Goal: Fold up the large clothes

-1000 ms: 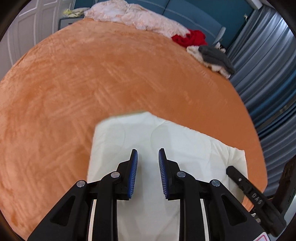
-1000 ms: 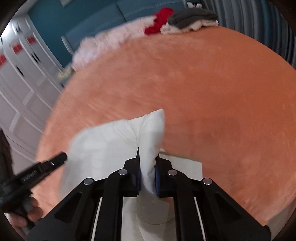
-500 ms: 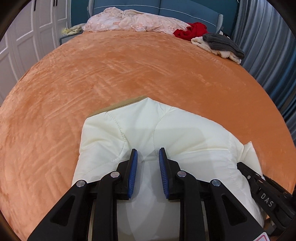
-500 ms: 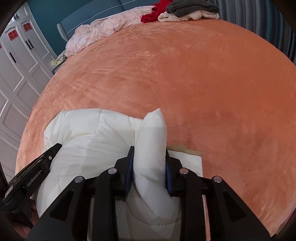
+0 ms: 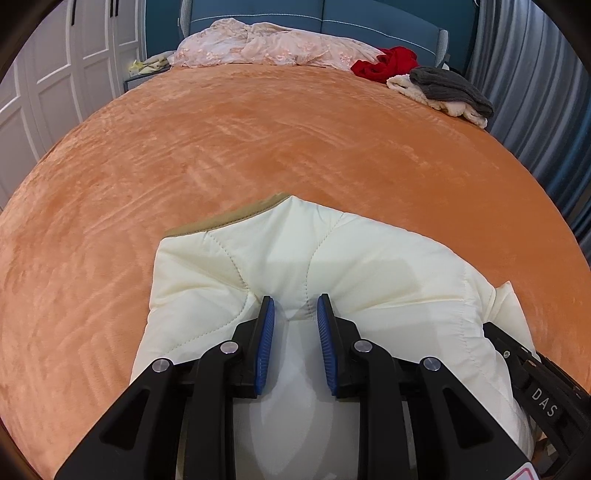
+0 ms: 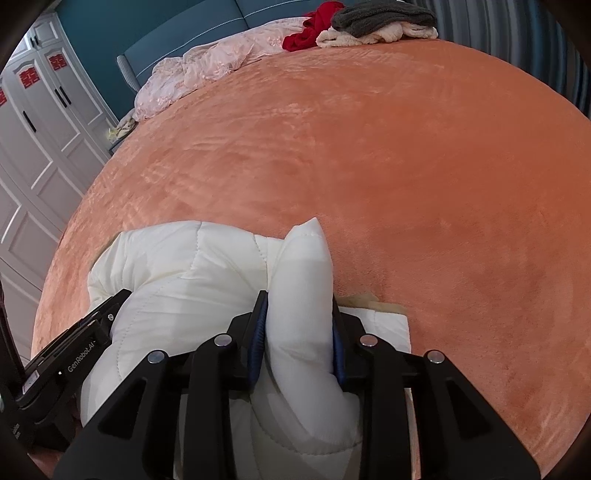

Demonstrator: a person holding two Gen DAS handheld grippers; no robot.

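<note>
Cream-white quilted padded garment (image 5: 369, 266), puffy and stitched in curved seams, folded into a thick bundle at the near edge of an orange plush bedspread (image 5: 258, 147). Tan lining or collar edge peeking out along the bundle's far-left side. Top layer bulging and rumpled rather than flat.

Left gripper (image 5: 295, 314) pointing down onto the bundle, blue-padded jaws a little apart, tips pressed into the fabric with a small pucker of cloth rising between them; pads not visibly squeezing that cloth. Right gripper (image 6: 298, 317) with jaws parted around a fat upright roll of the white fabric, the roll filling the gap and touching both blue pads; a firm clamp or a loose hold cannot be told for sure, though contact on both sides is plain.

Only from the left wrist: the tan edge at the fold, and the right tool's black body at lower right. Only from the right wrist: the upstanding white fold pointing away, a flat lower layer with a tan corner beside it, white wardrobe doors (image 6: 40, 147) with red paper cuttings. In both: pink lace fabric (image 5: 266, 48), a red garment (image 5: 388, 62) and a grey knit (image 5: 450, 88) piled at the far end by the blue headboard (image 5: 332, 18).
</note>
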